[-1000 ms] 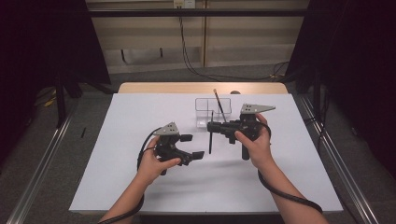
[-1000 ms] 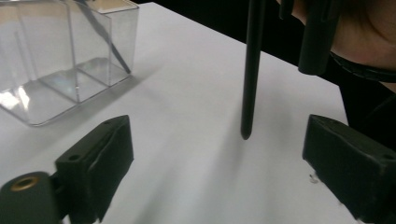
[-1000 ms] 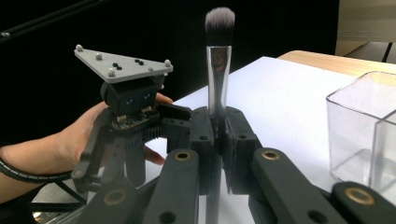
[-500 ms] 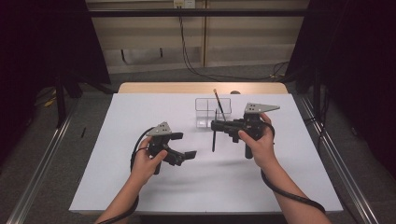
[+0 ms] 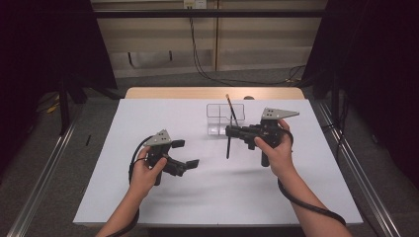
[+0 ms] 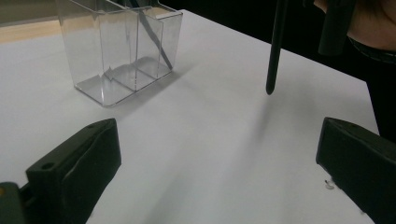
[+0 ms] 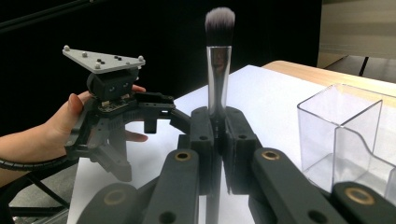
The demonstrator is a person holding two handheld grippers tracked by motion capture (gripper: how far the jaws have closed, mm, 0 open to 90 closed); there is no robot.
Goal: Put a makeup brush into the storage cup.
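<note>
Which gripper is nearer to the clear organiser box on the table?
Right. The right gripper, shut on the makeup brush, sits just in front of the clear organiser box. The left gripper, jaws open, hangs farther off toward the person's left.

left gripper (image 5: 185,154) lower, nearer the person

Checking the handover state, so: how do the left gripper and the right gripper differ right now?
The left gripper has its jaws spread wide and holds nothing; the right gripper is clamped on a makeup brush, held upright with bristles up. The left gripper sits nearer the person, the right gripper beside the clear organizer. Both are black, hand-held above the white table.
</note>
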